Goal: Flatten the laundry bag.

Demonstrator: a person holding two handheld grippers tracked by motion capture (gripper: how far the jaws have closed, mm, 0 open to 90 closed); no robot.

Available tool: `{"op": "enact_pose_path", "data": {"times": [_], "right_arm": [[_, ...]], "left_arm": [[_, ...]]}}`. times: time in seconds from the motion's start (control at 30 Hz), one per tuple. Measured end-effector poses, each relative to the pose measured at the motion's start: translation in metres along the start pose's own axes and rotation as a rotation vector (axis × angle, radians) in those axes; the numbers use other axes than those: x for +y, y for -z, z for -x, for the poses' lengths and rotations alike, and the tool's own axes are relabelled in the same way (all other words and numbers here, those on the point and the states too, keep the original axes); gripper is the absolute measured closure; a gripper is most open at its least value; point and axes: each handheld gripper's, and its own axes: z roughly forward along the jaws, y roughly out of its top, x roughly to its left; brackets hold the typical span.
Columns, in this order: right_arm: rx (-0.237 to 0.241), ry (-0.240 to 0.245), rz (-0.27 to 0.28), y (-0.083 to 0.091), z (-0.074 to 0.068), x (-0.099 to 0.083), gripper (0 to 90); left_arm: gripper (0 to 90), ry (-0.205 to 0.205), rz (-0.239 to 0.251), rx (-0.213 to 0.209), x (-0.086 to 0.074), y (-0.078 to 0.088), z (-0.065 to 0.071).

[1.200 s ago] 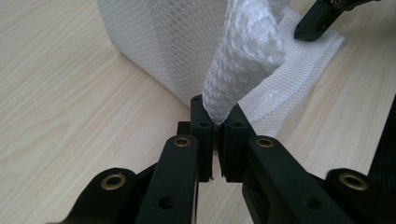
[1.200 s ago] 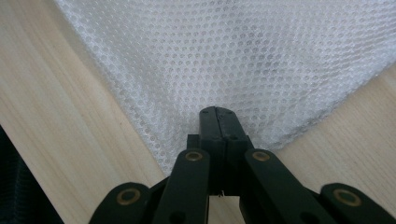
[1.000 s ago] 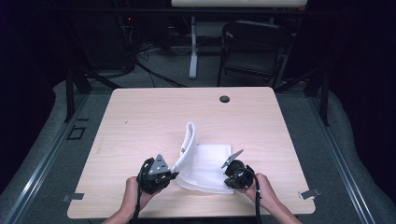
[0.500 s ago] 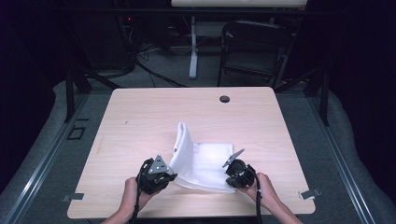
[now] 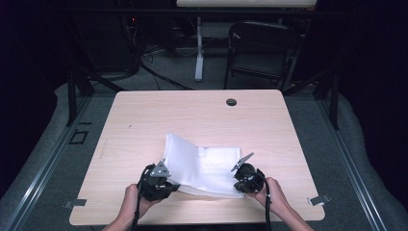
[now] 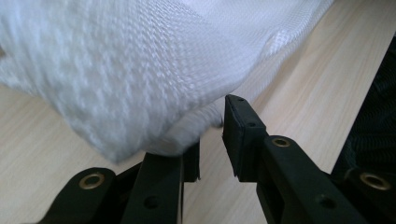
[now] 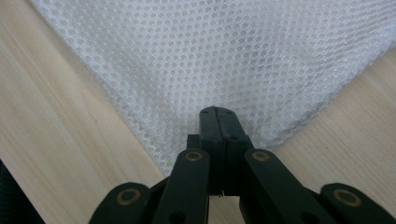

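Observation:
A white mesh cloth (image 5: 207, 166) lies folded on the pale wooden table (image 5: 192, 115) near its front edge. My left gripper (image 5: 168, 185) is at the cloth's front left corner. In the left gripper view its jaws have just been opening: a narrow gap shows between them at the left gripper (image 6: 211, 135), and the cloth (image 6: 140, 70) droops over the left jaw, unpinched. My right gripper (image 5: 240, 180) sits at the front right corner. In the right gripper view the right gripper (image 7: 218, 116) is shut on the corner of the cloth (image 7: 210, 51).
A black grommet hole (image 5: 231, 102) sits near the table's far edge. A folding chair (image 5: 260, 48) and cables stand on the floor behind the table. Small metal clips (image 5: 317, 199) mark the front corners. Bare wood surrounds the cloth.
The cloth's left part, which stood raised in a tall fold, has come down and lies lower and spread to the left. Both hands have stayed where they were.

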Motion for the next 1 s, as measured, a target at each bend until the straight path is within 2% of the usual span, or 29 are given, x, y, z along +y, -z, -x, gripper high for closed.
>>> {"op": "enact_pose_path", "data": {"times": [0.1,0.17,0.27,0.4,0.47,0.5,0.57,0.67,0.73,0.77,0.83,0.87,0.9,0.93,1.0], "right_arm": [[0.006,-0.001,-0.001,0.0,0.002,0.0,90.0],[0.007,-0.001,-0.001,0.0,0.002,-0.001,90.0],[0.008,-0.007,0.001,0.0,0.003,-0.001,90.0],[-0.003,0.002,-0.009,0.001,0.004,-0.001,90.0],[-0.009,0.003,-0.008,0.001,0.006,-0.002,90.0],[-0.007,0.001,-0.011,0.002,0.006,-0.002,90.0],[-0.006,-0.002,-0.004,0.002,0.007,-0.002,89.0],[0.022,-0.001,0.014,0.005,0.01,-0.001,74.4],[0.016,-0.001,0.015,0.008,0.009,-0.001,61.6],[0.019,-0.002,0.024,0.009,0.007,-0.001,54.6],[0.016,0.013,0.008,0.013,0.005,0.0,40.9],[0.013,0.005,0.027,0.013,0.004,-0.001,36.0],[0.013,0.012,0.016,0.015,0.004,-0.001,31.2],[0.004,0.015,0.015,0.017,0.004,-0.001,22.0],[0.002,0.006,0.029,0.02,0.005,-0.002,16.4]], "left_arm": [[65.7,0.039,-0.041,-0.003,-0.008,0.005,-0.008],[55.4,0.068,-0.068,0.009,-0.013,0.007,-0.012],[46.4,0.103,-0.078,0.028,-0.02,0.014,-0.016],[34.0,0.145,-0.057,0.062,-0.027,0.025,-0.022],[29.8,0.157,-0.031,0.08,-0.029,0.03,-0.024],[27.1,0.161,-0.019,0.085,-0.029,0.031,-0.024],[23.9,0.14,-0.01,0.093,-0.026,0.032,-0.022],[20.0,0.099,-0.005,0.083,-0.017,0.027,-0.017],[16.4,0.065,-0.001,0.091,-0.01,0.023,-0.013],[16.2,0.056,0.003,0.085,-0.007,0.021,-0.012],[15.0,0.046,0.01,0.072,-0.001,0.016,-0.011],[13.9,0.036,0.008,0.066,0.002,0.013,-0.011],[12.9,0.029,0.01,0.062,0.006,0.01,-0.01],[12.3,0.027,0.009,0.059,0.008,0.008,-0.01],[10.3,0.008,-0.005,0.048,0.014,0.0,-0.009]]}}
